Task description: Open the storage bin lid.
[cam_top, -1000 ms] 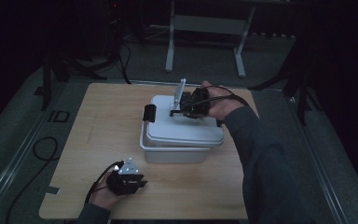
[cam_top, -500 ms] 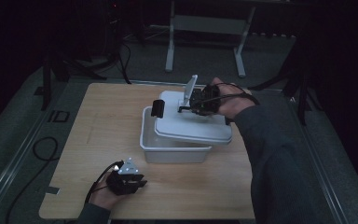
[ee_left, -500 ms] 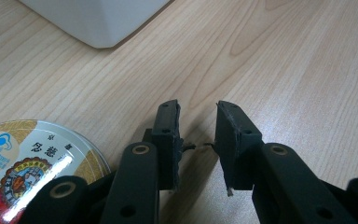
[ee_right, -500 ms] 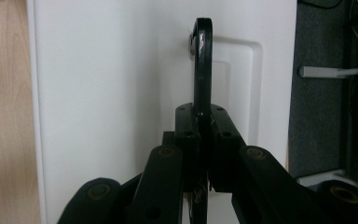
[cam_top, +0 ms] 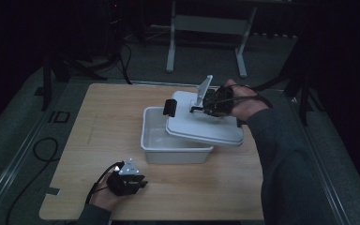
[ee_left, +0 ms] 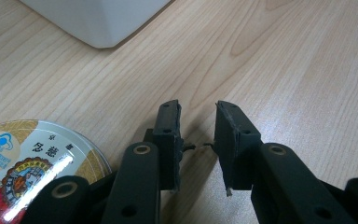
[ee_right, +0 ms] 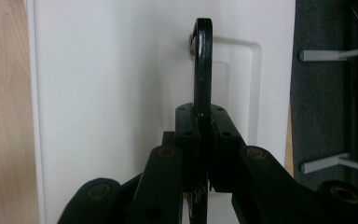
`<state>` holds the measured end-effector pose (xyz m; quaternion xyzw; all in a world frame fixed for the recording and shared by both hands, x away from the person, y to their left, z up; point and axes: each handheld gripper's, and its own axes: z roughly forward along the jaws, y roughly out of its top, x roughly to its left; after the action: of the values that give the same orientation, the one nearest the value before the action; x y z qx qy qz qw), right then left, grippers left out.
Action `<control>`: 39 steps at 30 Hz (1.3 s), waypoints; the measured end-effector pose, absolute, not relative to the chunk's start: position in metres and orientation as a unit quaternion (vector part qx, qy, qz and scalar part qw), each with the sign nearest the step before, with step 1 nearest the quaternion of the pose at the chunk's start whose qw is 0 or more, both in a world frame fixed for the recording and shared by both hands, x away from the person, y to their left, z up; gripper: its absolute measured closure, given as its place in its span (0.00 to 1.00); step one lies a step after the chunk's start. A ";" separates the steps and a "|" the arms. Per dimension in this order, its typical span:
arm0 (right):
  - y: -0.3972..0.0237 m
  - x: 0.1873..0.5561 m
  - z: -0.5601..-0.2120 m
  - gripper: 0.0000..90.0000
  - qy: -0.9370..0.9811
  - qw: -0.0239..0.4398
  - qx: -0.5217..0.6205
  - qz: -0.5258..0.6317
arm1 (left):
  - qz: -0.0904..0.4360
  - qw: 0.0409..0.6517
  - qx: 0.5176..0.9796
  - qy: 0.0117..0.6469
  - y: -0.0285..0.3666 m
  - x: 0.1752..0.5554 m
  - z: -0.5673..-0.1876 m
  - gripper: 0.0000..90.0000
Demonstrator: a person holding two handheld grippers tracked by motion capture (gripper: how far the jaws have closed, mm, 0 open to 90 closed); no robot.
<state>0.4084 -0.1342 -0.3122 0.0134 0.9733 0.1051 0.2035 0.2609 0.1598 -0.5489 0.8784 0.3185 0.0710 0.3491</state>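
A white plastic bin (cam_top: 168, 145) stands mid-table. Its white lid (cam_top: 206, 126) hangs tilted over the bin's right half, so the left part of the bin lies uncovered. My right gripper (cam_top: 201, 107) is shut on the lid's thin black handle (ee_right: 203, 70); in the right gripper view the jaws (ee_right: 203, 116) clamp that handle against the white lid (ee_right: 121, 93). A black clip (cam_top: 170, 107) sits at the lid's left end. My left gripper (cam_top: 138, 183) rests low near the table's front left. It stands open (ee_left: 198, 109) over bare wood with nothing between its pads.
The wooden table (cam_top: 98, 122) has free surface left of the bin. A round tin with a printed gold and red label (ee_left: 23, 154) lies beside the left gripper. The bin's corner (ee_left: 98, 18) shows ahead of it. A metal stand (cam_top: 206, 28) is behind the table.
The right gripper has carried the lid to the right and a little up, uncovering the bin's left side. The left gripper has stayed put.
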 end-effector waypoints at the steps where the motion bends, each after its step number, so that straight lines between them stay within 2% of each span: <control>1: -0.136 0.409 -0.311 0.94 0.973 0.204 0.013 0.106 | 0.071 0.349 0.879 0.318 0.160 0.261 -0.549 0.79; 39: -0.211 0.402 -0.328 0.94 0.971 0.202 0.072 0.110 | 0.073 0.352 0.877 0.320 0.158 0.261 -0.549 0.81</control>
<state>0.4020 -0.2105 -0.3278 0.0725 0.9705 0.1104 0.2015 0.2610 0.1585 -0.5494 0.8767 0.3199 0.0728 0.3517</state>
